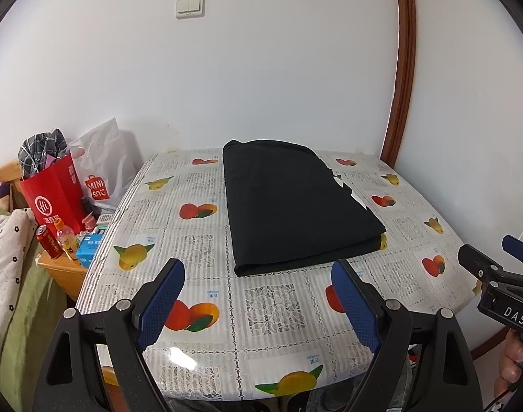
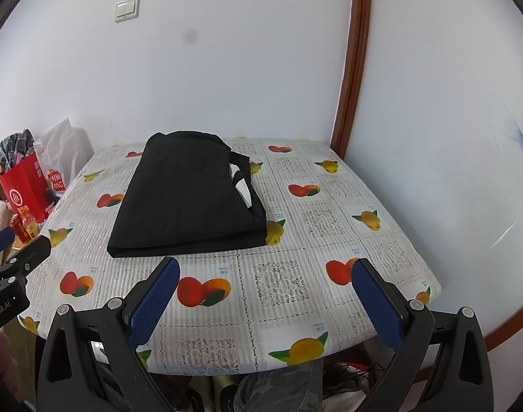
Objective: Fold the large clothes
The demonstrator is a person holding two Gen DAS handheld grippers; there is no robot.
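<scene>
We list the black garment [image 1: 299, 202] first: it lies folded into a flat rectangular bundle on the surface [image 1: 271, 312], towards the far half and close to the white wall [image 1: 261, 68]. Its near folded edge runs across the cloth, and a sliver of white shows along its right side.

The surface carries a lace-patterned cover printed with red, orange and yellow fruit.

We record the left tool [image 1: 258, 271] hovering over the near edge of the surface, short of the garment's near edge. Its blue-padded fingers [image 1: 161, 302] stand wide apart with nothing between them.

We record the right tool [image 2: 264, 269] likewise over the near edge, its blue pads spread wide and gripping nothing. In the left wrist view its black body sits at the right margin, with part of a hand [image 1: 512, 360] below it.

To the left of the surface we note a wooden nightstand [image 1: 65, 271] holding:
- a red paper bag [image 1: 55, 195] with checked fabric sticking out of the top
- a white shopping bag [image 1: 103, 168] with a red logo
- a red drinks can [image 1: 48, 240]
- a small bottle [image 1: 65, 237]
- a blue box [image 1: 88, 247]

A light switch [image 1: 190, 6] is on the wall, and a brown wooden door frame [image 1: 404, 68] rises at the right.
</scene>
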